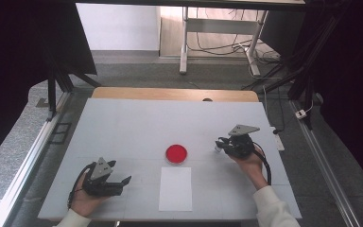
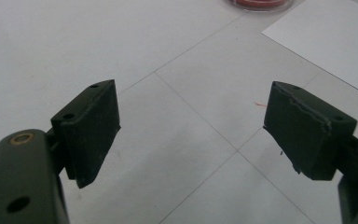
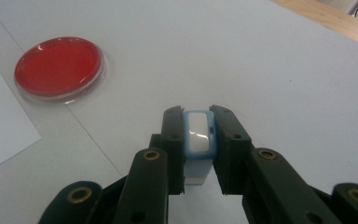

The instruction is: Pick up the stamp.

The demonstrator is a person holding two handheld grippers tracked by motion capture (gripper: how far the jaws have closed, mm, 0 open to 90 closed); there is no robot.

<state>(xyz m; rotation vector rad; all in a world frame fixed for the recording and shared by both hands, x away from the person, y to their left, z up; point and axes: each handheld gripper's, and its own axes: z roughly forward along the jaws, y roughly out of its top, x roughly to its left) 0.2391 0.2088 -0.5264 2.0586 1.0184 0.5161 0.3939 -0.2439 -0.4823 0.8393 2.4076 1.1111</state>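
A round clear dish with a red filling (image 1: 176,153) (image 3: 58,66) sits at the middle of the white table. Its edge peeks in at the top of the left gripper view as the red dish (image 2: 260,3). To its right, my right gripper (image 1: 219,143) (image 3: 199,128) is shut on a small light-blue and white block (image 3: 198,135), pinched upright between both pads just above the tabletop. Near the front left of the table my left gripper (image 1: 123,182) (image 2: 191,123) rests low with its jaws wide apart and nothing between them.
A white sheet of paper (image 1: 175,188) (image 2: 335,37) (image 3: 0,121) lies just in front of the dish. The white table cover (image 1: 137,123) ends at a wooden strip (image 1: 175,93) at the far edge. Metal stands and cables stand beyond the table.
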